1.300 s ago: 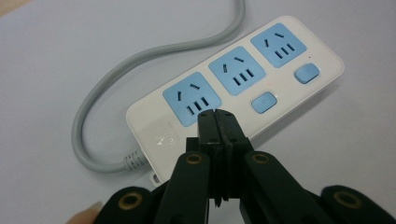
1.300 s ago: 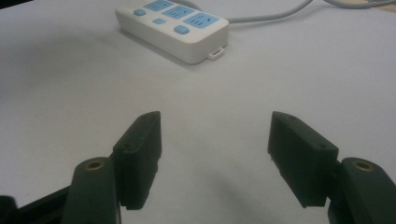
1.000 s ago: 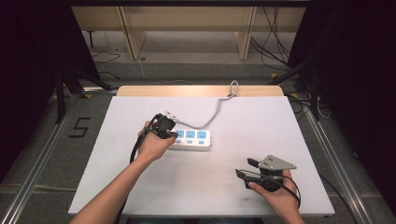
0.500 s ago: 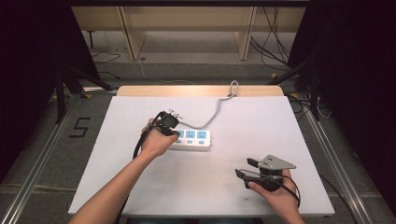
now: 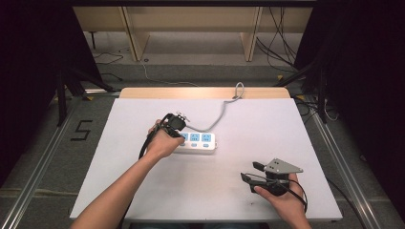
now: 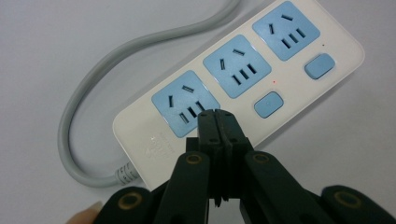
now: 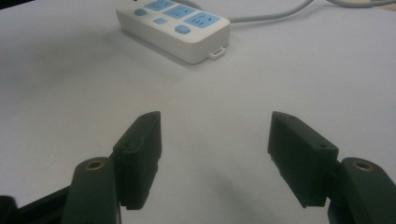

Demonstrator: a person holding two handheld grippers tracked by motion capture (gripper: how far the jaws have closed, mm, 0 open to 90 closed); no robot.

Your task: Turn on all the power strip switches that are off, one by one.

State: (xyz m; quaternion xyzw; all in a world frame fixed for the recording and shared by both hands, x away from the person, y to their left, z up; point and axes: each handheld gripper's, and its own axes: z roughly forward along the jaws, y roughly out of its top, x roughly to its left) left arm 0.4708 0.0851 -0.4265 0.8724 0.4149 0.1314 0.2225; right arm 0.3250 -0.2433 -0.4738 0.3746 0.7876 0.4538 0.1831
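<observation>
A black "5" (image 5: 82,130) marks the floor left of the table. The left gripper (image 6: 215,116), jaws pressed together, hovers over the power strip (image 5: 198,141) mid-table (its print too faint to read). The right gripper (image 7: 215,154) rests spread, empty.

The high view looks forward and down from above the person's side, taking in the whole white counter (image 5: 143,143). The left gripper view sits close, looking steeply down past its closed fingers (image 6: 217,122) at the power strip (image 6: 299,93) just beyond their tips. The right gripper view looks low and level between its spread fingers (image 7: 140,140), with the same power strip (image 7: 196,46) well ahead.
</observation>
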